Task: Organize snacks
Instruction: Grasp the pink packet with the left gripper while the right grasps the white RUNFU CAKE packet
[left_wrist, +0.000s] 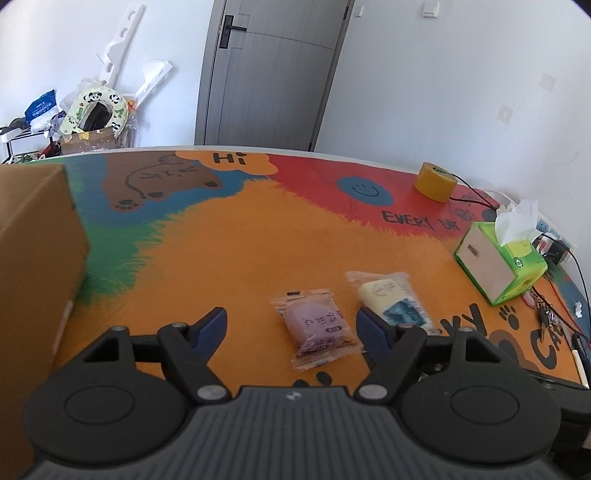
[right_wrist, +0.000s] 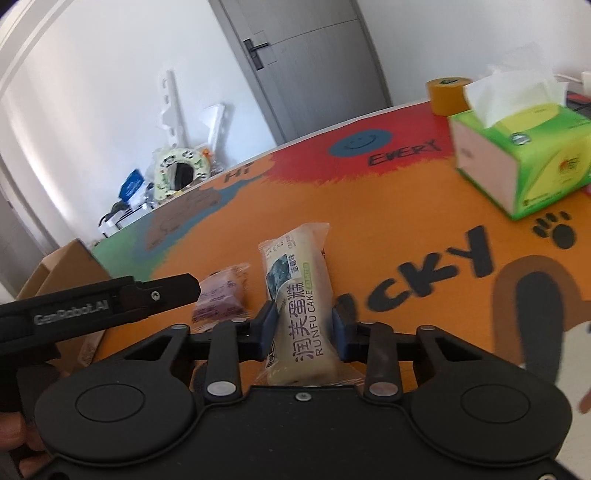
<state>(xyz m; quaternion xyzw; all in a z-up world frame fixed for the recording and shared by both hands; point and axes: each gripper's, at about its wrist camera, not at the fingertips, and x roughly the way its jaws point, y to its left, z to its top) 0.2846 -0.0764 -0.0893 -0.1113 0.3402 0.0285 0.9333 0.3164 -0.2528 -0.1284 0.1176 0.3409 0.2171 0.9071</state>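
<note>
A purple wrapped snack (left_wrist: 320, 325) lies on the colourful table mat between my left gripper's (left_wrist: 291, 321) open fingers, closer to the right finger. It also shows in the right wrist view (right_wrist: 221, 293). A cream-coloured Runfu cake packet (right_wrist: 299, 291) sits between my right gripper's (right_wrist: 304, 325) blue pads, which are closed against its sides. In the left wrist view the cake packet (left_wrist: 391, 299) lies just right of the purple snack, partly behind the left gripper's right finger. The left gripper body (right_wrist: 92, 306) appears at the left of the right wrist view.
A brown cardboard box (left_wrist: 33, 266) stands at the table's left edge. A green tissue box (left_wrist: 498, 258) and a yellow tape roll (left_wrist: 436, 181) sit at the right. Cables and a power strip (left_wrist: 554, 240) lie along the right edge. A grey door (left_wrist: 266, 74) is behind the table.
</note>
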